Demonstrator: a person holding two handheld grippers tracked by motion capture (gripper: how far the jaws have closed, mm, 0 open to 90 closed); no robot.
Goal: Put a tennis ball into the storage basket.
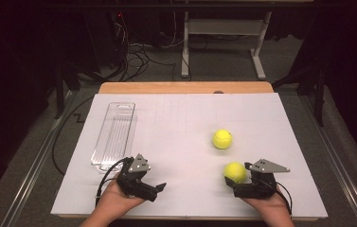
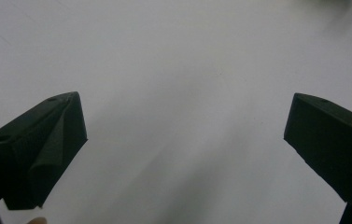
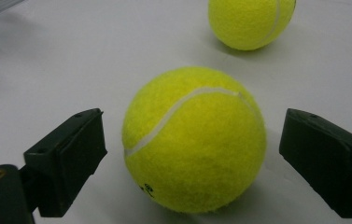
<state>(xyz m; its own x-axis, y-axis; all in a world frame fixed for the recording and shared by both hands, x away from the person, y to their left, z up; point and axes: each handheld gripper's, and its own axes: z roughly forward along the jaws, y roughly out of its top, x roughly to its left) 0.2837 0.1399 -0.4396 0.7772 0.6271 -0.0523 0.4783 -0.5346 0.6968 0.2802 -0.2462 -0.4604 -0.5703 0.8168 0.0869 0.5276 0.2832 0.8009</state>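
Overhead, white table in dark room, both grippers' fingers spread, right gripper straddling near ball.

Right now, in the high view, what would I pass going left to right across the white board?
Clear plastic tray → left tongs → far tennis ball → near tennis ball → right tongs, open around the near ball.

beside the clear, glossy ribbed plastic tray, the white board looks matt and smooth like paper over a wooden tabletop, the two tennis balls farther from it are fuzzy yellow felt (smooth white seams), and the gripper jaws look matt black plastic.
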